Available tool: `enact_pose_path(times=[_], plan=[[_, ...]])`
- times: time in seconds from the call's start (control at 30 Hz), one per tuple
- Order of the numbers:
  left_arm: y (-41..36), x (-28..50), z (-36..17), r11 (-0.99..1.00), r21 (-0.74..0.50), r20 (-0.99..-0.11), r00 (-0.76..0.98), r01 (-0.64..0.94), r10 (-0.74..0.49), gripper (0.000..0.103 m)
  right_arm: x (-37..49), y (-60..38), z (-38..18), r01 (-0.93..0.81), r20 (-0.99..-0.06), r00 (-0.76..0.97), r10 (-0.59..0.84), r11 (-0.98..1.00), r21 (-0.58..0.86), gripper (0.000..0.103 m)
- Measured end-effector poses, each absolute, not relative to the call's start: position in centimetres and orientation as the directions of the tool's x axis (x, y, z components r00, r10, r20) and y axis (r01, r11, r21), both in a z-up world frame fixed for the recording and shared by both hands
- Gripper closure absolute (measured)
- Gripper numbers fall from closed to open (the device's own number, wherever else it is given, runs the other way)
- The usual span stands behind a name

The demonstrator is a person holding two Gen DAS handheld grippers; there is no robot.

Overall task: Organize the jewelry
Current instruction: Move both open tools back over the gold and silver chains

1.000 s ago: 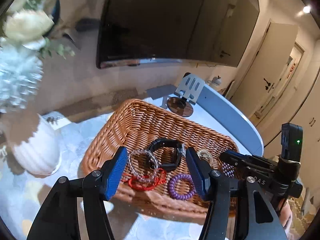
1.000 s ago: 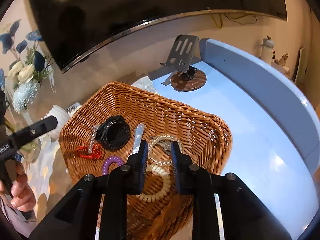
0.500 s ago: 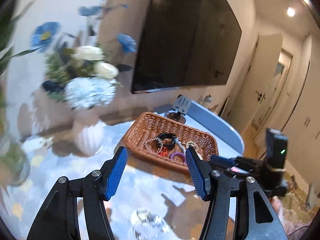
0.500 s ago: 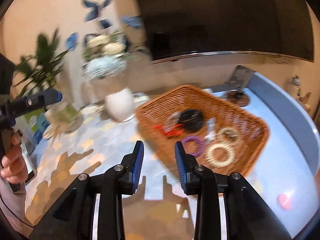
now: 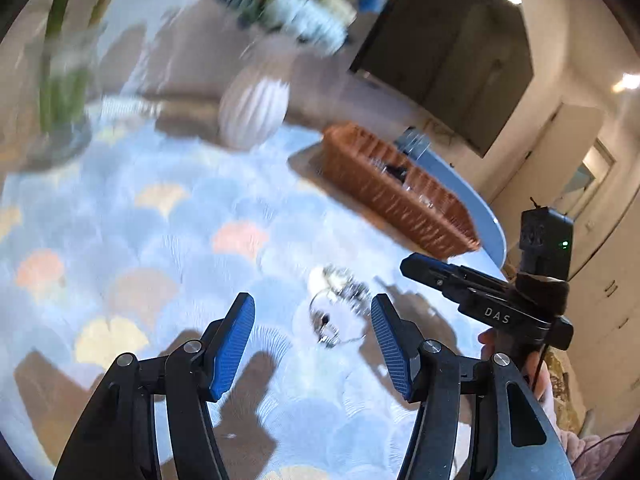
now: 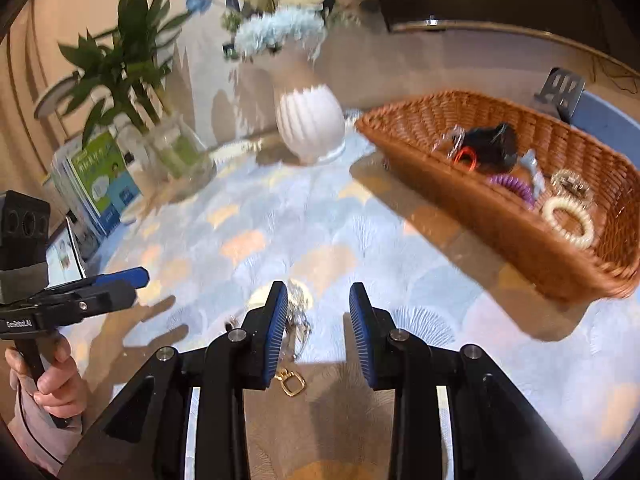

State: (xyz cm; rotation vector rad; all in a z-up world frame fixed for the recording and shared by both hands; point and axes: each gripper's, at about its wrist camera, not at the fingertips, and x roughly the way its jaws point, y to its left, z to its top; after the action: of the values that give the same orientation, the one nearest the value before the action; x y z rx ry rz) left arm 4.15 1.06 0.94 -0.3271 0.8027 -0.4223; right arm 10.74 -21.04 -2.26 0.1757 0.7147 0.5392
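Observation:
A small heap of silvery chain jewelry (image 5: 340, 284) lies loose on the patterned tablecloth, just ahead of my left gripper (image 5: 312, 304), which is open and holds nothing. In the right wrist view the same chain (image 6: 298, 320) and a gold clasp (image 6: 293, 385) lie against the inner side of the left finger of my right gripper (image 6: 319, 290), open with no pad pressing on them. The wicker basket (image 6: 480, 208) stands to the right, holding a black watch (image 6: 488, 144), a red band (image 6: 466, 158), a purple coil (image 6: 514, 184) and a cream coil (image 6: 568, 220).
A white ribbed vase (image 6: 310, 120) with flowers stands behind the basket's left end. A glass vase with a green plant (image 6: 176, 152) and booklets (image 6: 100, 176) sit at the far left. A metal phone stand (image 6: 560, 86) is beyond the basket. A hand (image 6: 48, 384) holds the left gripper.
Both grippers have drawn back from over the basket to the near part of the table, above the loose chain. The right jaws have widened. The left jaws kept their width.

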Motion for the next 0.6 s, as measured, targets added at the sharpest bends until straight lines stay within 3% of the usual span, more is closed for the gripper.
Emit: enact_pose_path(times=[0.3,0.4,0.6], plan=[[-1.4,5.3,-0.5,0.856,-0.399,-0.684,0.516,0.329,-0.517,0.041,11.9,-21.8,-2.9,-0.411,-0.589,0.553,0.589,0.808,0.423,0.068],[-2.8,5.5,-0.9,0.871,-0.330,-0.722,0.498,0.363,-0.480,0.041,12.5,-21.8,-3.3,-0.419,-0.607,0.479,0.635,0.772,0.477,0.068],[-4.1,7.2,-1.1,0.901,-0.250,-0.766,0.496,0.355,-0.409,0.041,12.3,-19.6,-2.4,-0.487,-0.690,0.472,0.548,0.815,0.314,0.068]])
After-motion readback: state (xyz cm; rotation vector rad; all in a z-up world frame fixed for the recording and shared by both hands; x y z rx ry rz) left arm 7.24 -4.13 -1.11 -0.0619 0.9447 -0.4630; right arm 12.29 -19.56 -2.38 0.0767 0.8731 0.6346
